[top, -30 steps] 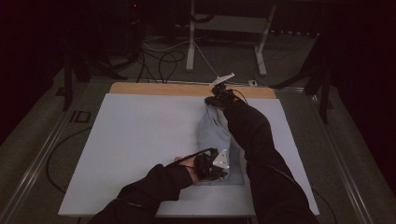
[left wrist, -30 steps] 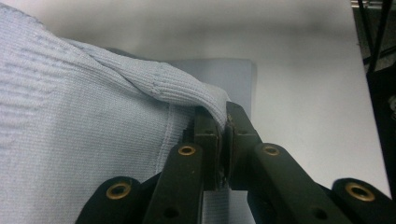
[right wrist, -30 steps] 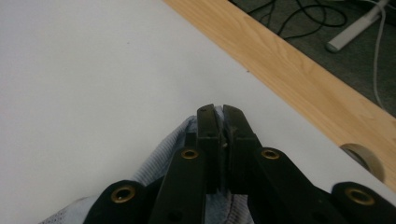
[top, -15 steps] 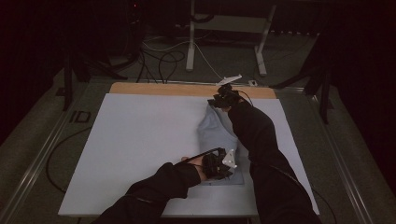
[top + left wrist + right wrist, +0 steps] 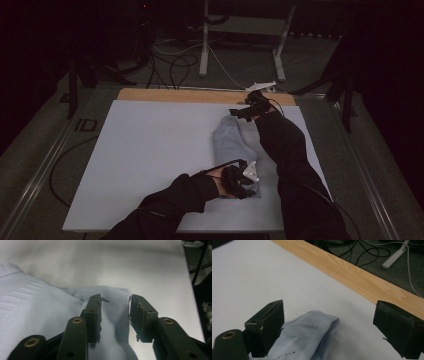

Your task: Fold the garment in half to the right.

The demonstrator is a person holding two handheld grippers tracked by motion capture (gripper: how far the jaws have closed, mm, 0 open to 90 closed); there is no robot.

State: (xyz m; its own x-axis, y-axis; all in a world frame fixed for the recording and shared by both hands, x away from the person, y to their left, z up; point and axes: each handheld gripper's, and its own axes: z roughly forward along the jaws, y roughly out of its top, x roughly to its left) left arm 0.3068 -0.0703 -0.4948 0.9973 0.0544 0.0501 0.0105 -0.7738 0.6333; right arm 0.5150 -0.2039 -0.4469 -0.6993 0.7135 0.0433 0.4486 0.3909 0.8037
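The garment [image 5: 235, 142], pale blue and folded into a long strip, lies on the right half of the white table [image 5: 150, 150], running from the near edge toward the wooden strip [image 5: 190, 95] at the far side. The left gripper [image 5: 115, 312] sits at its near end; its jaws have just been opening and now stand apart, with a ribbed hem between them but no pad pressing on it. The right gripper [image 5: 329, 325] is at the far end; its jaws have just been opening too and are spread wide, the folded cloth lying free below them.

The step in hand is judged to be letting go after a fold. Both grippers are best lifted straight up before being drawn away, so that no cloth is dragged. The left hem may be snagged on a pad edge, though this cannot be told for certain.
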